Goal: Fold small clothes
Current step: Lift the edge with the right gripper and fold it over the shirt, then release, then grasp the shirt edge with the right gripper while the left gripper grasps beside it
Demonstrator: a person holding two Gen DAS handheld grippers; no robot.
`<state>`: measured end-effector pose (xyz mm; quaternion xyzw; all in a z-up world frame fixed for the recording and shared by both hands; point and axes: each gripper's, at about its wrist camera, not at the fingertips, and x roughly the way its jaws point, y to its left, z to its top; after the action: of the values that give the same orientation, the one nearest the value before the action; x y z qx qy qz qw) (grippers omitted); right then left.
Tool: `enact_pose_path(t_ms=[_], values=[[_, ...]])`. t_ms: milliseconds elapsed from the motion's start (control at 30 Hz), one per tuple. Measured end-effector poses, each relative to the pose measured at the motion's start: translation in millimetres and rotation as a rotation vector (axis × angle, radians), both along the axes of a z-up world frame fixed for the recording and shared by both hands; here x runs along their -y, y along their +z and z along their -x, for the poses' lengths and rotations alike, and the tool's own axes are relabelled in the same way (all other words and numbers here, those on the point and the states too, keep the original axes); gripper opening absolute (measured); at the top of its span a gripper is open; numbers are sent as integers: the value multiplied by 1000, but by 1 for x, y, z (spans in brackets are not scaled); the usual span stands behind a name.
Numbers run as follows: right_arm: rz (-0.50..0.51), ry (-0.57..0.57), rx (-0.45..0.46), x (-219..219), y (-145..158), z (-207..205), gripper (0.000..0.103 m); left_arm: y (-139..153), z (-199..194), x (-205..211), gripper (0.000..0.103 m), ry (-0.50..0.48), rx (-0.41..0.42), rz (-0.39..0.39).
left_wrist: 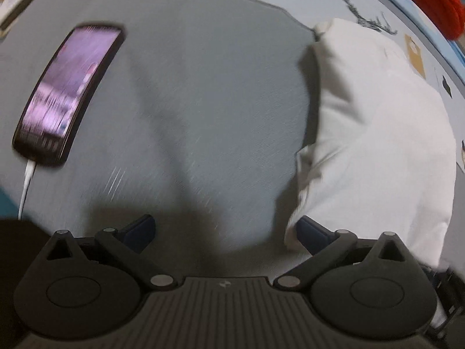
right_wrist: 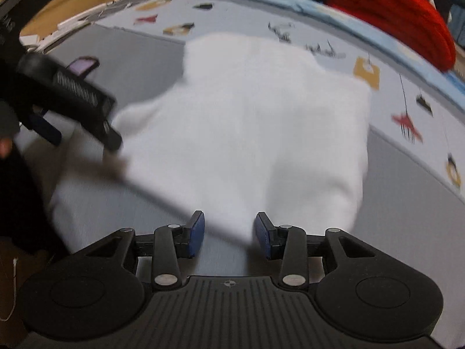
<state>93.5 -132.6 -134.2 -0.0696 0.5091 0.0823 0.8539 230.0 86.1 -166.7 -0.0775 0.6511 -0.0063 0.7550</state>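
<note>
While our left wrist view alone shows the glossy lit phone [left_wrist: 68, 94] on grey mat [left_wrist: 189, 101] at upper left, the right view shows the ribbed red knit [right_wrist: 392, 14]; the soft white garment [right_wrist: 247, 122] lies mid-frame; left gripper [left_wrist: 225, 232] gapes wide, empty; right gripper [right_wrist: 229, 232] part-open, pads off the cloth.

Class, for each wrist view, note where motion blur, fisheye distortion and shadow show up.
Left wrist view: the phone is smeared by motion blur, the grey cloth bulges with fisheye curvature, and a dark shadow falls ahead of the fingers. Right wrist view: the white garment is soft and overexposed, and the red folded cloth bends along the rim.
</note>
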Motion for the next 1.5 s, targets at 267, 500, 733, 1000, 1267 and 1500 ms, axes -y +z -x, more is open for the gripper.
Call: enact_pose_path(t_ms=[267, 500, 733, 1000, 1267, 1500], values=[[-53, -105, 15, 23, 33, 25, 49, 37, 34, 17, 102, -39, 112, -70], [-83, -203, 79, 38, 56, 22, 59, 53, 52, 38, 102, -103, 190, -73], [-76, -236, 56, 44, 53, 20, 60, 46, 42, 15, 102, 5, 162, -46], [-76, -248, 40, 49, 48, 19, 60, 39, 38, 25, 102, -39, 158, -73], [-88, -275, 39, 55, 47, 15, 60, 36, 37, 29, 102, -46, 153, -79], [-110, -293, 41, 67, 49, 0, 61, 30, 35, 32, 102, -50, 135, -68]])
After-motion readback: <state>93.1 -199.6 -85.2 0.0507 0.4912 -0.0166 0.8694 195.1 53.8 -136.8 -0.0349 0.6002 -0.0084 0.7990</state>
